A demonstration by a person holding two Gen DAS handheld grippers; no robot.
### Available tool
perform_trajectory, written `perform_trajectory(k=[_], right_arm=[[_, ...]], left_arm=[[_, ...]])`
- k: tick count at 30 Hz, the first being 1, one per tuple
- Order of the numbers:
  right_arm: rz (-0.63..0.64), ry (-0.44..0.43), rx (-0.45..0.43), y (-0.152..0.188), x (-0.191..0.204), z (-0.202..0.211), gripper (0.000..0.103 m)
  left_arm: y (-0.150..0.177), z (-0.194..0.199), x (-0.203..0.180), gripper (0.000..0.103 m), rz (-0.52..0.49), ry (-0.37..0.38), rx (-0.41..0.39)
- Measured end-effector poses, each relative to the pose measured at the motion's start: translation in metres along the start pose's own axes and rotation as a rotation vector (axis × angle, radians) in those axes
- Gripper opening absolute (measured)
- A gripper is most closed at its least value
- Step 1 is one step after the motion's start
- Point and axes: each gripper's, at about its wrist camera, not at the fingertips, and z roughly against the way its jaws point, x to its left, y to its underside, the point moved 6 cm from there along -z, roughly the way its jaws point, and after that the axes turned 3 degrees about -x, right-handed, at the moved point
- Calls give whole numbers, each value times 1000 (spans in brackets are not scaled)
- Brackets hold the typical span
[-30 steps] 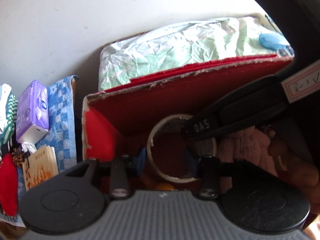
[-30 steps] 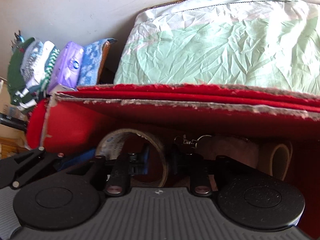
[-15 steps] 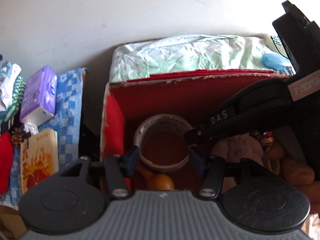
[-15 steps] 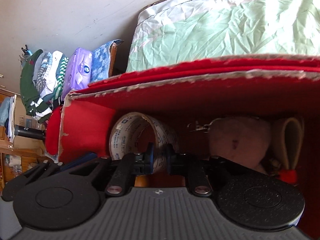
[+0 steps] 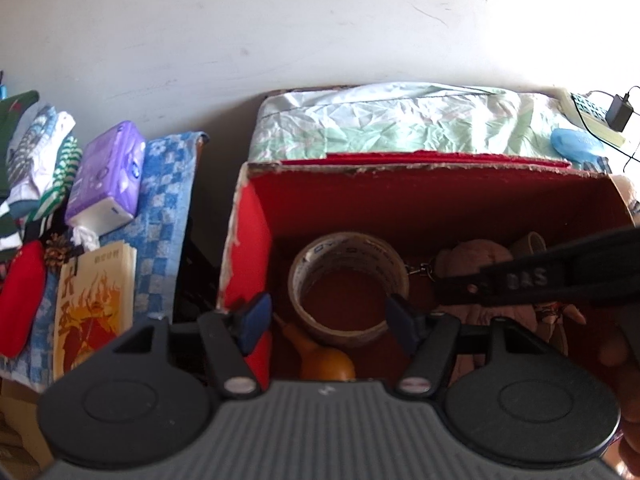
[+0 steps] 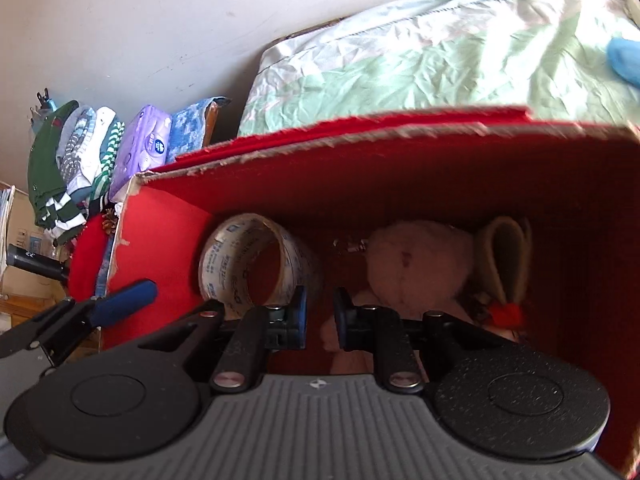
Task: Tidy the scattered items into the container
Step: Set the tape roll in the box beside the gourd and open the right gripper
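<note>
Left gripper (image 5: 326,318) jaws opening, straddling but clear of the packing tape roll (image 5: 349,285) in the red cardboard box (image 5: 420,204) at 12 o'clock; right gripper (image 6: 320,316) opening slightly, empty.

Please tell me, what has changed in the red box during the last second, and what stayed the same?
The left gripper has spread its jaws, which are opening, and backed away from the tape roll. The right gripper, nearly shut half a second ago, is opening slightly, with nothing between its jaws. Tape roll, plush toy and red box stayed put.
</note>
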Motion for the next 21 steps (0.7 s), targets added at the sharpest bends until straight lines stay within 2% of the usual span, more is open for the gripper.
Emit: perform_trajectory(k=[3, 5, 8, 10, 14, 15, 18, 21], right_arm=[[-58, -20, -5, 6, -9, 10, 17], [-65, -11, -28, 11, -10, 19, 17], [-68, 6, -54, 18, -7, 30, 18], [-46, 44, -73, 22, -3, 36, 20], [22, 174, -123, 29, 2, 46, 22], [32, 193, -135, 32, 1, 50, 22], [33, 219, -151, 39, -7, 58, 22], [18, 225, -158, 44, -13, 63, 22]], left_arm=[[2, 10, 1, 70, 25, -26, -18], [2, 18, 2, 72, 34, -57, -39], [5, 30, 2, 74, 49, -64, -64], [6, 35, 2, 76, 66, -59, -69], [12, 44, -1, 78, 67, -68, -76], [13, 46, -2, 81, 70, -66, -78], [15, 53, -4, 90, 78, -71, -96], [16, 58, -6, 91, 71, -78, -106]])
